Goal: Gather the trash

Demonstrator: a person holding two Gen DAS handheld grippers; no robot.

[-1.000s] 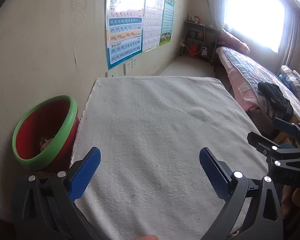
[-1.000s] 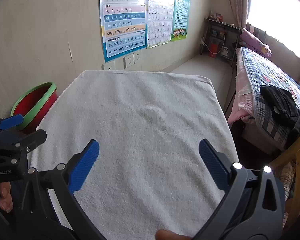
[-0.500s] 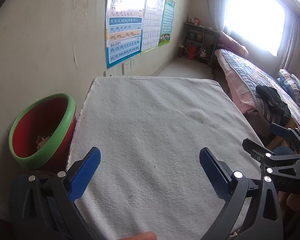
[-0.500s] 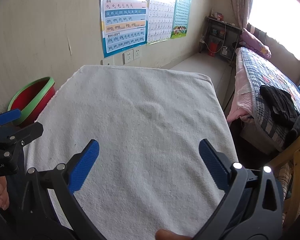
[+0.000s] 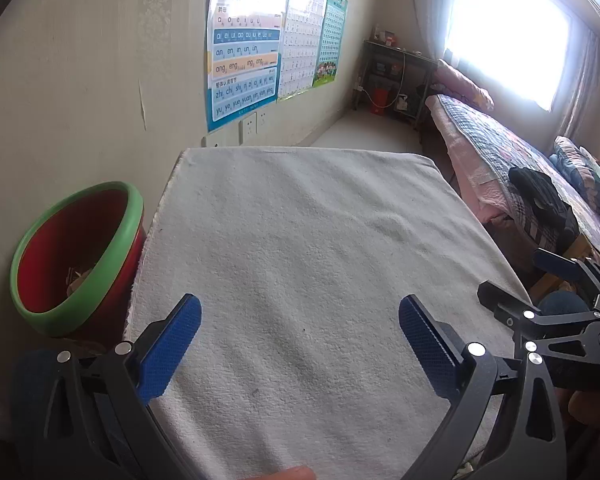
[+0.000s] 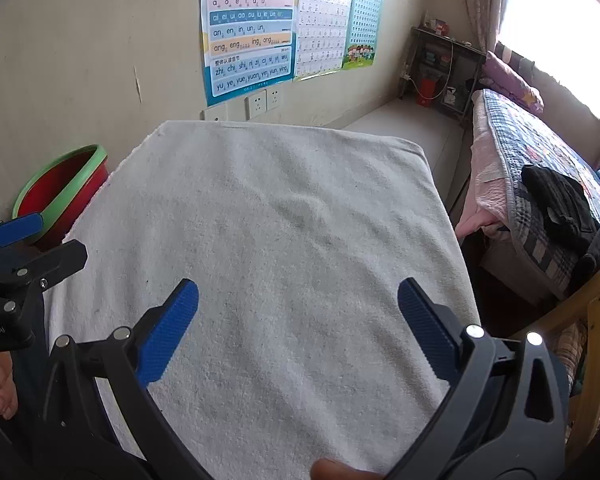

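The left gripper (image 5: 300, 334) hovers low over the near part of the tabletop (image 5: 300, 240), which is draped in a white towel; its blue-padded fingers (image 5: 170, 344) are spread wide with nothing between them. The right gripper (image 6: 298, 330) is held level beside it, fingers (image 6: 426, 330) equally wide and empty, both pointing forward across the towel toward the wall posters (image 6: 252, 28). The red bin with a green rim (image 5: 78, 258) stands on the floor just left of the tabletop, against the wall, left of and beyond the left gripper's fingers. Its round mouth opens upward, tilted slightly toward the camera, and a few scraps of trash (image 5: 76, 280) lie at its bottom. A thumb tip (image 6: 338, 468) shows at the lower edge under the right gripper. A bed (image 6: 540, 168) runs along the right
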